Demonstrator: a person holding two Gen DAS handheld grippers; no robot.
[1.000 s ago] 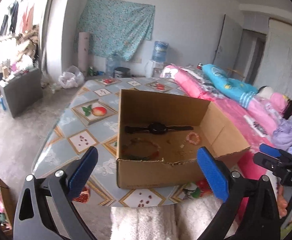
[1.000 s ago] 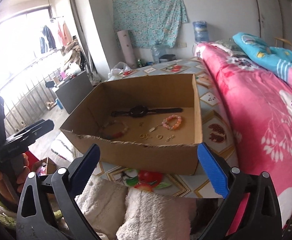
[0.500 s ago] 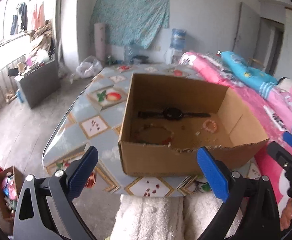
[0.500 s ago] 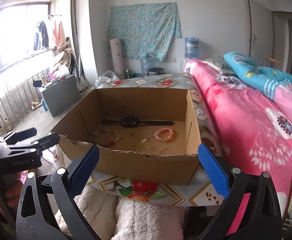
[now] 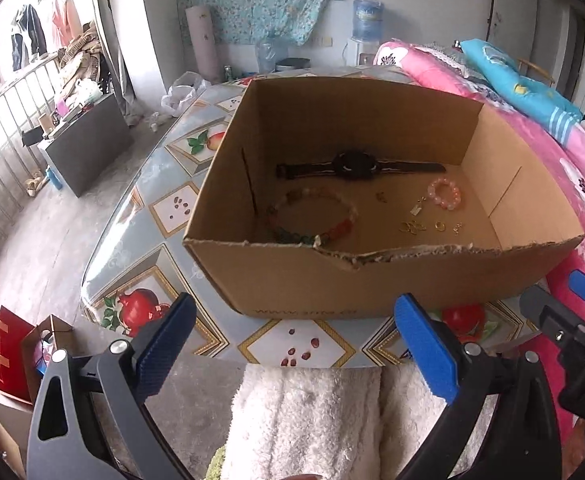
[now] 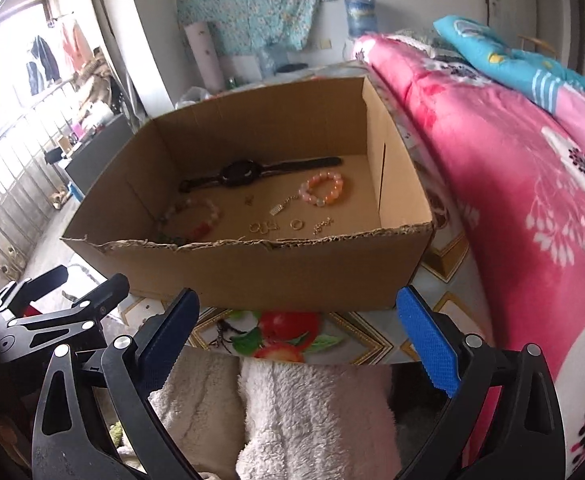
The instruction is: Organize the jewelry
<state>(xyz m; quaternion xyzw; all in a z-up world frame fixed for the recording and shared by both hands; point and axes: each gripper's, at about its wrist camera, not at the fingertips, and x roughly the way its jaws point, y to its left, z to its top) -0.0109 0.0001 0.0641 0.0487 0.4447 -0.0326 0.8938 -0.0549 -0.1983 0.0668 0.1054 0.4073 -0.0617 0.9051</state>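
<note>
An open cardboard box [image 5: 332, 280] [image 6: 292, 272] stands on a tiled table. Inside lie a black watch [image 5: 352, 166] [image 6: 240, 172], a pink bead bracelet [image 5: 444, 194] [image 6: 324, 189], a large multicolour bead bracelet [image 5: 312, 218] [image 6: 192, 218], and small gold rings and earrings [image 5: 412, 227] [image 6: 264, 226]. My left gripper [image 5: 296, 336] is open and empty in front of the box's near wall. My right gripper [image 6: 296, 332] is open and empty, also short of the near wall. The right gripper shows at the right edge of the left wrist view [image 5: 572, 328].
The table [image 5: 152, 208] has a fruit-pattern top. A pink quilted bed [image 6: 532, 180] runs along the right. A white fluffy cloth [image 5: 312, 420] lies below the grippers. A grey cabinet [image 5: 84, 144] stands left; bags [image 5: 8, 344] sit on the floor.
Both grippers have moved closer to the box and risen, so I look more steeply down into it. Both stay open and empty.
</note>
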